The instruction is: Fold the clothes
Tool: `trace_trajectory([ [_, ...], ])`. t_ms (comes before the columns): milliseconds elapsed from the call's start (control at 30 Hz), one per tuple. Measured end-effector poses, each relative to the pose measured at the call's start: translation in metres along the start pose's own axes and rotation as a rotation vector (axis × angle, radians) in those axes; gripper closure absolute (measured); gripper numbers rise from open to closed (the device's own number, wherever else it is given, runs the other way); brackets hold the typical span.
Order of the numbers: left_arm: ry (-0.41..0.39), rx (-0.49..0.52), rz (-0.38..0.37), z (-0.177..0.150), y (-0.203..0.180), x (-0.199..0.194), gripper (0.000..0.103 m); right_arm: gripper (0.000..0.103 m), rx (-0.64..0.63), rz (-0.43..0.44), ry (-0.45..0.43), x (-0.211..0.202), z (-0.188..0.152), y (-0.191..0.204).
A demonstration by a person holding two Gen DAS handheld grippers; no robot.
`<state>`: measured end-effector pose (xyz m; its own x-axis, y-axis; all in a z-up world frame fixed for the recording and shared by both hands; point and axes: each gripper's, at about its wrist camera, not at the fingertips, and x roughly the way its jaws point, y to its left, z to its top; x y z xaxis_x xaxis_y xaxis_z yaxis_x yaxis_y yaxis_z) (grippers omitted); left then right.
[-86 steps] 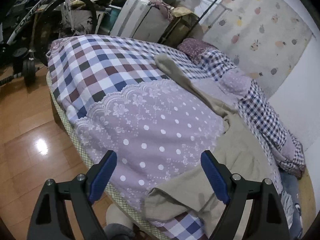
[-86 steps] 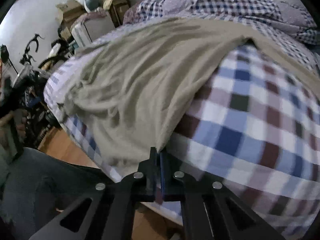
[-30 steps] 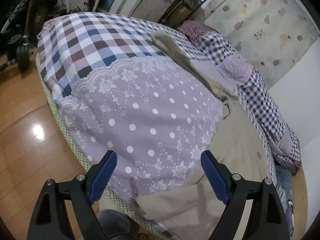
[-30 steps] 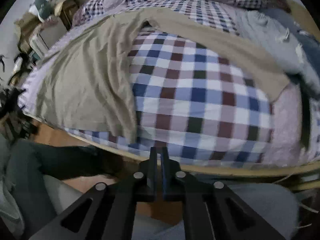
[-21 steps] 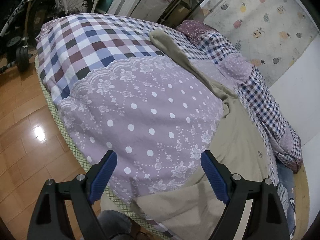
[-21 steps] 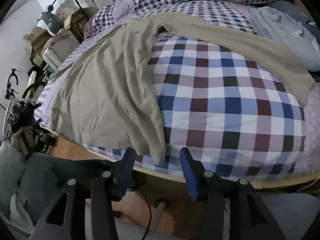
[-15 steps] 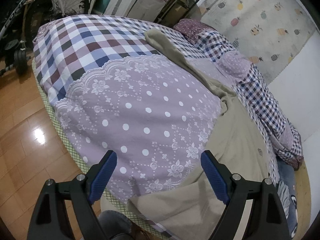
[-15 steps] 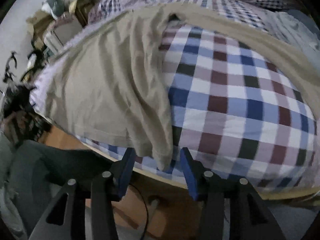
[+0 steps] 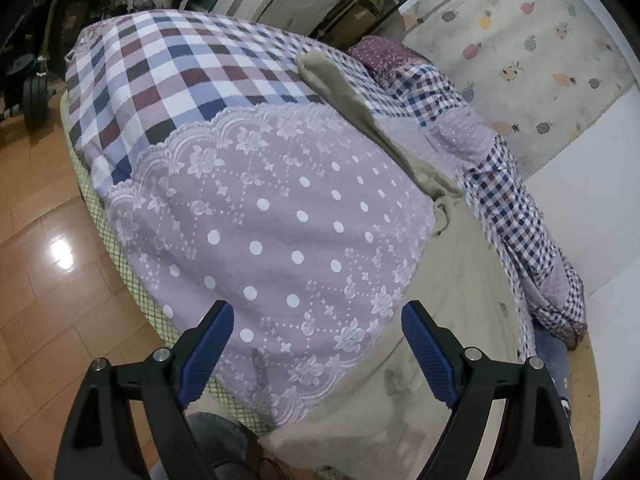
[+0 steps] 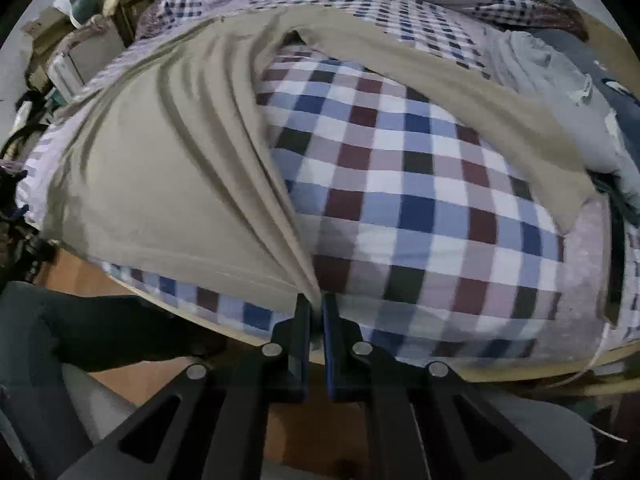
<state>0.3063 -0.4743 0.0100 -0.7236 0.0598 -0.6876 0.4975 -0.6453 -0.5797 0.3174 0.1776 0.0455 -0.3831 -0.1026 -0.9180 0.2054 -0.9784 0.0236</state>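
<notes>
Left wrist view first: the left gripper hangs with its blue pads spread wide and nothing between them, over the lilac dotted part of the quilt near the bed's edge. The beige garment lies to its right, one long part trailing up the bed toward the pillows. The right wrist view gives what that one can't: the right gripper has its jaws pinched on the corner of the beige garment at the mattress edge, cloth bunching into pleats right at the tips. So I'd call this the grab-a-corner step, early in the fold. Next the idle gripper probably needs its own corner, then both lift together. The ripped jeans only appear properly on the right.
</notes>
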Motion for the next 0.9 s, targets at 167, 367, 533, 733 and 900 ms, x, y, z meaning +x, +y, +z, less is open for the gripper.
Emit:
trace_trajectory([
  [167, 0.133, 0.016, 0.029, -0.002, 0.005, 0.022, 0.014, 0.103, -0.036, -0.127, 0.046, 0.008, 0.000, 0.005],
  [367, 0.288, 0.026, -0.012, -0.004, 0.004, 0.052, 0.029, 0.102, 0.072, -0.109, 0.012, 0.002, 0.005, -0.022],
  [533, 0.351, 0.137, -0.035, -0.016, -0.018, 0.059, 0.037, 0.102, 0.019, -0.118, 0.029, 0.011, 0.008, -0.003],
  [733, 0.390, 0.207, -0.038, -0.023, -0.033, 0.065, 0.041, 0.102, 0.020, -0.073, -0.003, 0.009, 0.011, 0.002],
  [900, 0.377, 0.182, 0.026, -0.021, -0.028, 0.062, 0.086, 0.102, 0.014, -0.002, -0.044, 0.007, 0.013, 0.008],
])
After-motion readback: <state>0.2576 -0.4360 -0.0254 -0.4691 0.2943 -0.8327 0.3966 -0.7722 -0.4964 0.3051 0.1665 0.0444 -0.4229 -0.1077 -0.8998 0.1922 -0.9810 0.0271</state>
